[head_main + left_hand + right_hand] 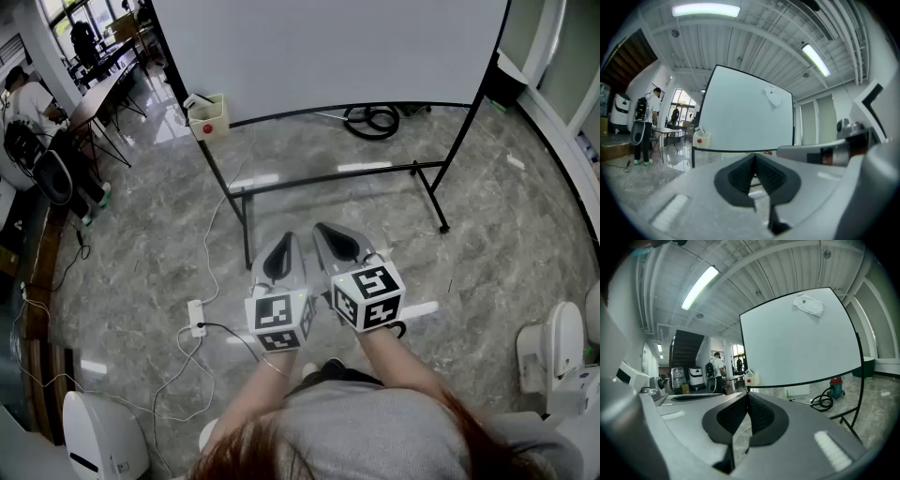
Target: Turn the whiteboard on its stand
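The whiteboard (328, 52) stands on a black tube stand (333, 178) at the top of the head view, its white face blank. Both grippers are held side by side in front of the stand, a short way from its lower crossbar and touching nothing. My left gripper (284, 241) is shut and empty, and so is my right gripper (329, 231). In the left gripper view the jaws' tips (754, 157) meet below the whiteboard (745, 112). The right gripper (746, 397) points at the whiteboard (801, 343), which has a white cloth (809, 305) near its top edge.
A small cream box with a red button (208, 116) hangs at the board's left end. A power strip and cables (197, 317) lie on the marble floor to the left. A black hose coil (372, 119) sits behind the stand. White machines (553, 352) stand right and lower left (103, 441). People and tables (33, 103) are far left.
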Demonstrator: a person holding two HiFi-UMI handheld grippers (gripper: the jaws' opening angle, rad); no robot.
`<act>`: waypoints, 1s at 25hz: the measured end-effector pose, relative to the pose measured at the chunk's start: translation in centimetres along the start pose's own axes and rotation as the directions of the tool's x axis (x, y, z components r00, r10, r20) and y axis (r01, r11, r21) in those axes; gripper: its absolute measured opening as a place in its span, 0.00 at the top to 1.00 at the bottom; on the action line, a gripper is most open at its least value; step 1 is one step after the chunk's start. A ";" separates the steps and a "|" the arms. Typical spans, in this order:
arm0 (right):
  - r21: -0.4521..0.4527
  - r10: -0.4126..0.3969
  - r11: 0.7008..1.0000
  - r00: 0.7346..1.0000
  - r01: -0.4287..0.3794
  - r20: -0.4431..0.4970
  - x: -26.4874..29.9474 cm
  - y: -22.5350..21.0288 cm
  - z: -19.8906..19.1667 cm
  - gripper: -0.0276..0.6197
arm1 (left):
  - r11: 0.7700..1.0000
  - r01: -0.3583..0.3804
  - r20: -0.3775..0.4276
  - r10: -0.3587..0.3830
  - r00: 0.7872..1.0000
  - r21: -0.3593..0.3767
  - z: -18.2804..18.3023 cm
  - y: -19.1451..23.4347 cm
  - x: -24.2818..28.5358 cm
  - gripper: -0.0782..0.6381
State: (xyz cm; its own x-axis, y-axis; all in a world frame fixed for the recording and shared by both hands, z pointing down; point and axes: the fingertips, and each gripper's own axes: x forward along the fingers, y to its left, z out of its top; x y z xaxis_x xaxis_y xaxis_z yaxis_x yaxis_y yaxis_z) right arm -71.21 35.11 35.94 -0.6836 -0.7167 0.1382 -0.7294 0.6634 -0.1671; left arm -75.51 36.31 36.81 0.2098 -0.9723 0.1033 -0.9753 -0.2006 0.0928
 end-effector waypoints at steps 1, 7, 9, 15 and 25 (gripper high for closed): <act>0.001 0.001 1.000 1.000 -0.001 -0.002 0.0 -0.1 -0.1 0.95 | 1.000 0.001 0.000 -0.001 1.000 -0.001 -0.1 -0.1 0.1 0.90; -0.044 -0.009 0.999 1.000 0.009 -0.010 -0.1 -0.4 -0.5 0.95 | 1.000 0.014 0.003 -0.014 1.000 0.005 -0.2 -0.4 0.1 0.90; -0.044 -0.012 0.999 1.000 0.011 -0.011 -0.2 -0.6 -0.6 0.95 | 1.000 0.012 0.000 -0.012 1.000 0.010 -0.4 -0.4 0.1 0.90; -0.042 -0.001 0.999 1.000 0.001 0.003 -0.4 -0.3 -0.2 0.95 | 1.000 0.006 -0.002 -0.006 1.000 0.009 -0.7 -0.4 0.2 0.90; -0.049 0.013 0.999 0.999 -0.011 0.031 -0.6 -2.0 0.4 0.95 | 1.000 0.010 -0.001 -0.010 1.000 0.020 -0.6 -1.8 1.7 0.90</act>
State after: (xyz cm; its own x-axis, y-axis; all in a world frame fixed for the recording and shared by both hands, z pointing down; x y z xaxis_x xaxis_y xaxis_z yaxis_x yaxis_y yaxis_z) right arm -69.28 34.14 35.80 -0.6916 -0.7144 0.1060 -0.7221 0.6812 -0.1203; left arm -73.40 35.11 37.37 0.2195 -0.9702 0.1029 -0.9743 -0.2126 0.0742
